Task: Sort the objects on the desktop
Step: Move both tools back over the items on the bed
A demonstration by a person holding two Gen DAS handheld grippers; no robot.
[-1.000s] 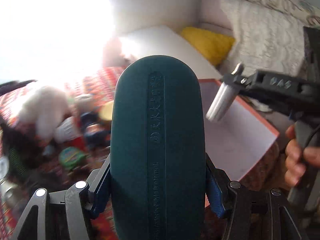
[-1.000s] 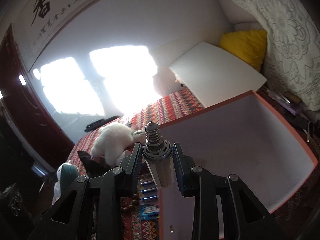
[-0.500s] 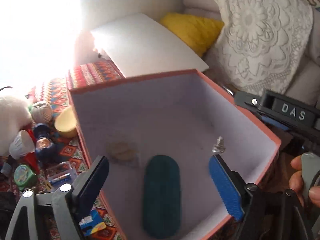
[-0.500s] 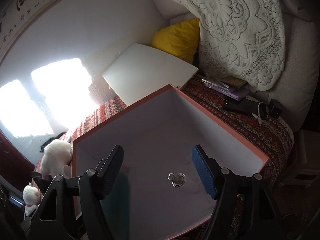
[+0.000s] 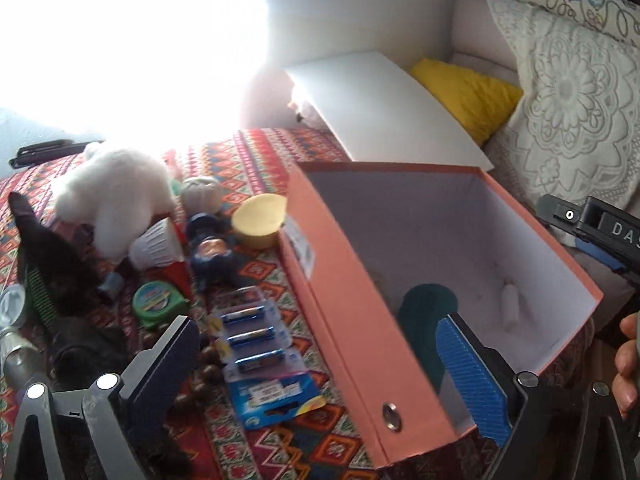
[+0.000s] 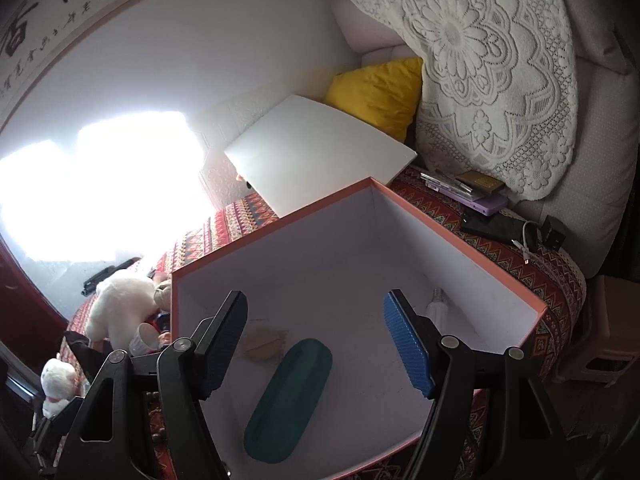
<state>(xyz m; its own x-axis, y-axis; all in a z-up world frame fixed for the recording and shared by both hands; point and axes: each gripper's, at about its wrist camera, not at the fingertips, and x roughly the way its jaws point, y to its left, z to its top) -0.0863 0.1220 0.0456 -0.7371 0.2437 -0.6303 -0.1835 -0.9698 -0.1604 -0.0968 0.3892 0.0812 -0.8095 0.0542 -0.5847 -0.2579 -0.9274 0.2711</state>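
Orange cardboard box [image 6: 460, 236], white inside, sits open on the patterned cloth [image 5: 256, 160] w/ two things already on its floor: a teal oblong case [image 6: 290, 400], matte and rounded at both ends, and a small white bulb [image 6: 436, 308] w/ a metal screw base lying near the far right wall. Left gripper [image 5: 320, 372] jaws have just been opening and now stand wide, nothing between the pads; it straddles the box's near wall, one finger outside over the battery pack [image 5: 256, 344], the other inside by the case. Right gripper [image 6: 316, 344] hangs over the box interior, jaws spread, empty. Risk, as I judge it: left finger inside the box could catch the thin wall on the way out and drag or tip the box; bulb is round, prob. rolls if box is bumped. Still on the cloth: fluffy white plush [image 5: 116, 196], glossy green tape measure [image 5: 158, 300], yellow cup [image 5: 260, 220], small figurine [image 5: 210, 252], all crowded close, so a wide grab may nudge neighbours. Blister pack is flat and slick, prob. hard to pinch.
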